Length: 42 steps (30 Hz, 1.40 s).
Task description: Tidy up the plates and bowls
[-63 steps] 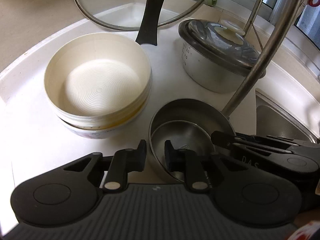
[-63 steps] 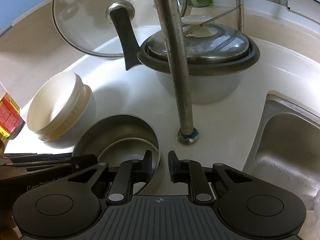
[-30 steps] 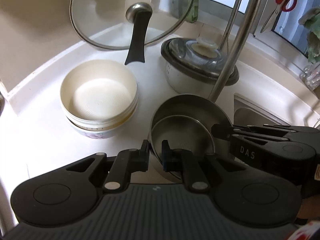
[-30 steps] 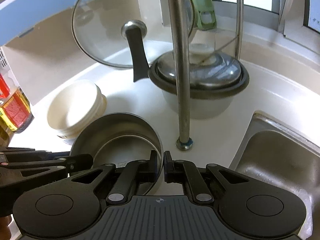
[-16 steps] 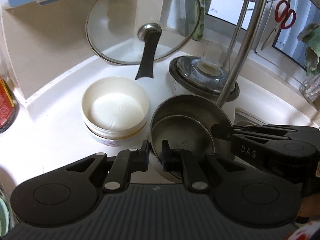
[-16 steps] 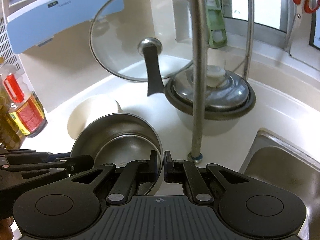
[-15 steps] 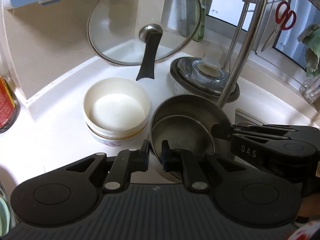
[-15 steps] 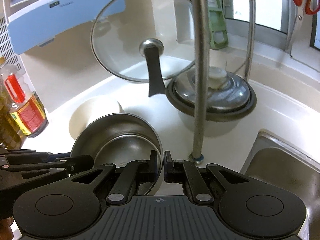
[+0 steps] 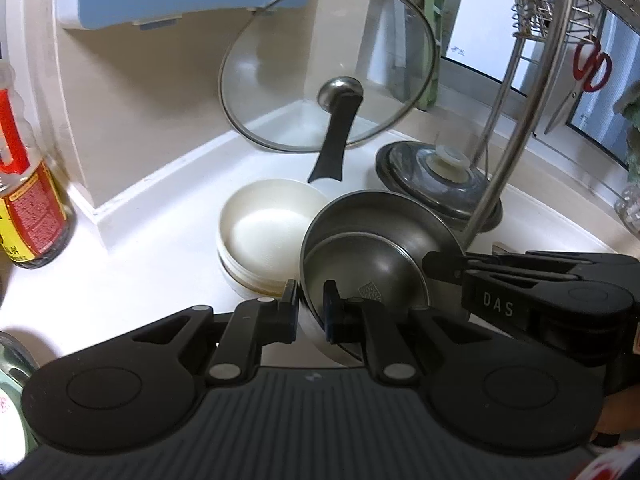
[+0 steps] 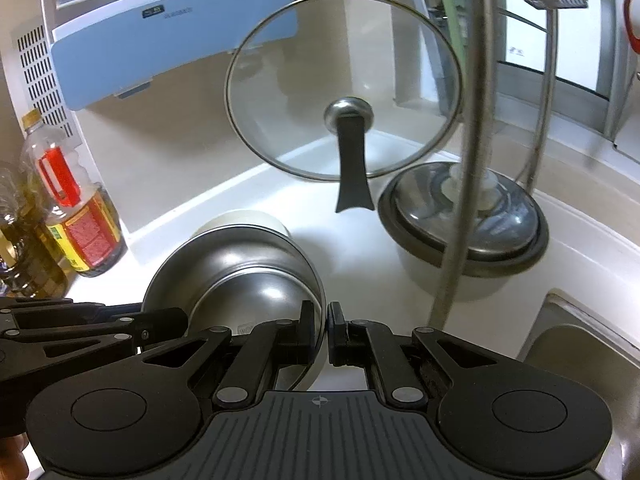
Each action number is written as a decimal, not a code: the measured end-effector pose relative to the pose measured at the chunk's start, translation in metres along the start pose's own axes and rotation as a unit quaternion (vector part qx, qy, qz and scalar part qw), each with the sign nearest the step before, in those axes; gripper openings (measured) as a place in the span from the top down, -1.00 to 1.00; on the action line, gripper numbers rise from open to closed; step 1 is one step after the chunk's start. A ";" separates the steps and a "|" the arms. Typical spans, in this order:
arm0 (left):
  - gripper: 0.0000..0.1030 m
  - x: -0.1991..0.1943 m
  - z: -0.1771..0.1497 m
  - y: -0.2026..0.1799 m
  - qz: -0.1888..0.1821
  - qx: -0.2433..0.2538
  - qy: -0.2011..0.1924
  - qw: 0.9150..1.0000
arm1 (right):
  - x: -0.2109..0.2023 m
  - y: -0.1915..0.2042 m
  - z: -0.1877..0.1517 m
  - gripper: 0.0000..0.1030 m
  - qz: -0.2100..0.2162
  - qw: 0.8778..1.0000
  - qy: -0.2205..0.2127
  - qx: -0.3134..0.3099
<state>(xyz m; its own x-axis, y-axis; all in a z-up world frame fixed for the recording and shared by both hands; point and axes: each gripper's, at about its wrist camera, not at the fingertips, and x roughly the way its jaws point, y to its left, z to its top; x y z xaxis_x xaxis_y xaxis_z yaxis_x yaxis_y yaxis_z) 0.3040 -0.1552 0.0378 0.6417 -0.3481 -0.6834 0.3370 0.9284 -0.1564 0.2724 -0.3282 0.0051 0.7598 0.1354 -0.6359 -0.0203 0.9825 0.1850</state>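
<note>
Pinching the near rim of the steel bowls [image 9: 372, 256] between left fingers [image 9: 289, 307], one inside, one outside. Clamped likewise on the far-side rim by the right gripper [image 10: 324, 330], its fingers nearly together around the thin wall. Nested pair, smaller in larger, raised clear of the counter [image 9: 140, 264] and tilted. Just beyond, overlapped in view, white bowls [image 9: 264, 236] stacked on the counter. Farther back, a glass lid [image 9: 328, 68] leaning on the wall, a lidded pot [image 9: 436, 176] beside a steel pole [image 9: 516, 120].
</note>
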 end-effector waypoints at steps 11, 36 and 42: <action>0.80 0.000 0.011 0.014 0.016 -0.011 -0.015 1.000 | 0.011 0.012 0.012 0.88 0.013 1.000 -0.007 -0.011; 0.80 0.036 0.054 0.041 0.030 -0.029 -0.024 0.999 | 0.058 0.021 0.056 0.88 0.016 1.000 -0.009 -0.019; 0.80 0.049 0.053 0.047 0.025 -0.039 -0.007 0.999 | 0.072 0.017 0.056 0.87 0.016 1.000 0.008 -0.012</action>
<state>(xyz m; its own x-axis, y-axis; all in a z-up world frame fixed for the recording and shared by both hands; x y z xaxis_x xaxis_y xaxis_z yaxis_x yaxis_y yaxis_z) 0.3879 -0.1356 0.0347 0.6660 -0.3017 -0.6822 0.2490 0.9520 -0.1780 0.3632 -0.3083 0.0041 0.7482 0.1695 -0.6414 -0.0608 0.9803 0.1881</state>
